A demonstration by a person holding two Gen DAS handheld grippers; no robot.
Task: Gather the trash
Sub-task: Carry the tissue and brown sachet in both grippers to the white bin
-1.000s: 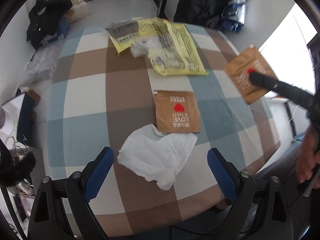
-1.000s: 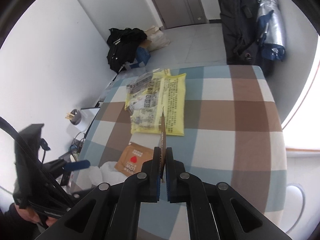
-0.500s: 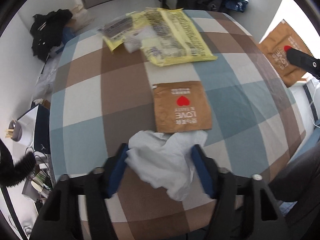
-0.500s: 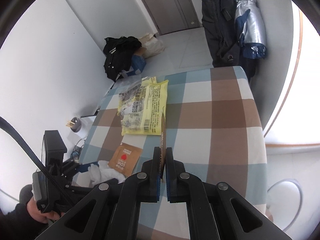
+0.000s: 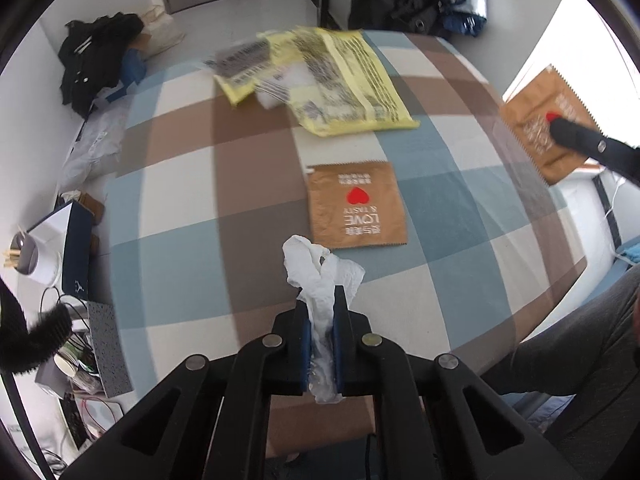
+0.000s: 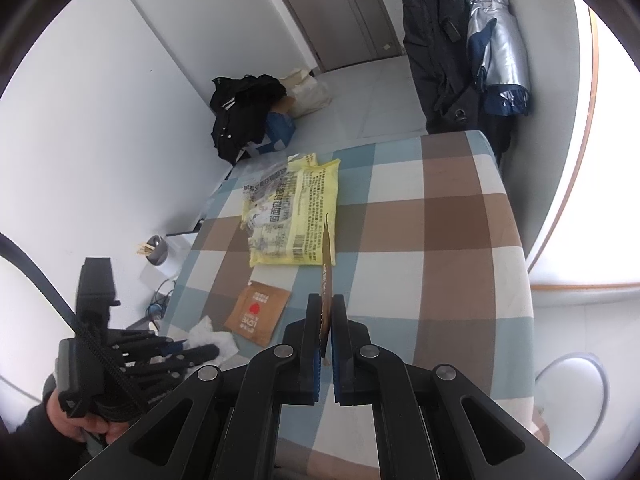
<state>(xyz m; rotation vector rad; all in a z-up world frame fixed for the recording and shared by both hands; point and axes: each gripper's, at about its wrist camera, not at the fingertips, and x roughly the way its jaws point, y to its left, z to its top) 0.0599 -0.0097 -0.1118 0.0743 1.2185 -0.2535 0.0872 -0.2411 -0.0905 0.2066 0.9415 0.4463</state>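
Observation:
A crumpled white tissue (image 5: 320,268) sticks up from between the pads of my left gripper (image 5: 320,308). The jaws are closing their last bit and press on it, just above the checked tablecloth (image 5: 180,184). My right gripper (image 6: 326,310) is shut on a brown packet (image 6: 327,268), seen edge-on and held off the table. From the left wrist view that held brown packet (image 5: 532,120) hangs at the far right. A second brown packet with a red heart (image 5: 356,204) lies flat on the cloth. Behind it lie yellow wrappers (image 5: 344,84).
Black clothing (image 6: 244,112) and bags lie on the floor beyond the table. Jackets (image 6: 440,40) hang at the far wall. A cup of sticks (image 5: 24,256) and a dark box (image 5: 76,248) sit below the table's left edge. A person's leg (image 5: 580,344) is at the right edge.
My left gripper went from wide open around the tissue to shut on it, and the tissue is lifted into a bunch. The right gripper still holds its brown packet.

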